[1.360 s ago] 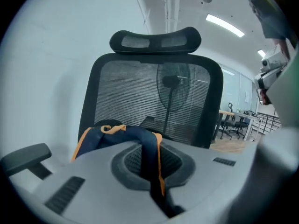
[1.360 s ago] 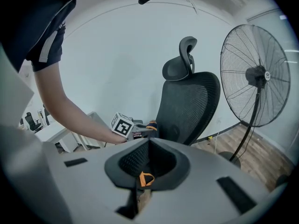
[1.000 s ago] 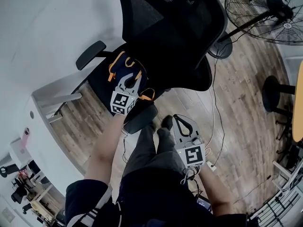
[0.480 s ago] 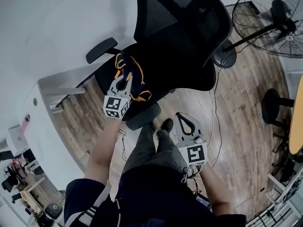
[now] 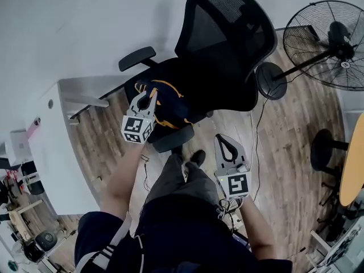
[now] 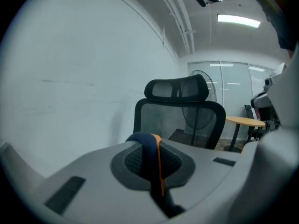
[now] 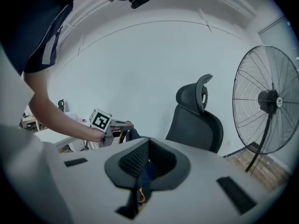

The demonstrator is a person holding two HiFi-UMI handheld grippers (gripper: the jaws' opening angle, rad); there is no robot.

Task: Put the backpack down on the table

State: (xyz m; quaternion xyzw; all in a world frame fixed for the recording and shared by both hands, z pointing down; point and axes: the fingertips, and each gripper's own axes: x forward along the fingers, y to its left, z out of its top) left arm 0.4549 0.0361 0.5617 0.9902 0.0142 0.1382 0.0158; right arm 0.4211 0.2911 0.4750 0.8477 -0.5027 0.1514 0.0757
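Note:
A navy backpack (image 5: pixel 168 104) with orange trim rests on the seat of a black office chair (image 5: pixel 224 44). My left gripper (image 5: pixel 149 95) reaches to its top and is shut on a navy strap (image 6: pixel 150 157) with an orange edge, which fills the gap between the jaws. From the right gripper view, the left gripper (image 7: pixel 122 125) and the backpack (image 7: pixel 131 134) sit left of the chair. My right gripper (image 5: pixel 223 136) hangs over the wooden floor beside the person's leg, apart from the backpack, jaws together. A scrap of navy and orange shows in its slit; I cannot tell whether it is held.
A white table (image 5: pixel 54 152) stands to the left of the chair, with a grey desk edge (image 5: pixel 85 87) behind it. A big pedestal fan (image 5: pixel 330 44) stands at the right, a cable (image 5: pixel 255 147) runs over the floor, and a round yellow table (image 5: pixel 352 158) is at the far right.
The left gripper has risen and moved left with the strap, pulling the backpack's top up. The right gripper has risen a little. The head view has swung, so the chair sits further right.

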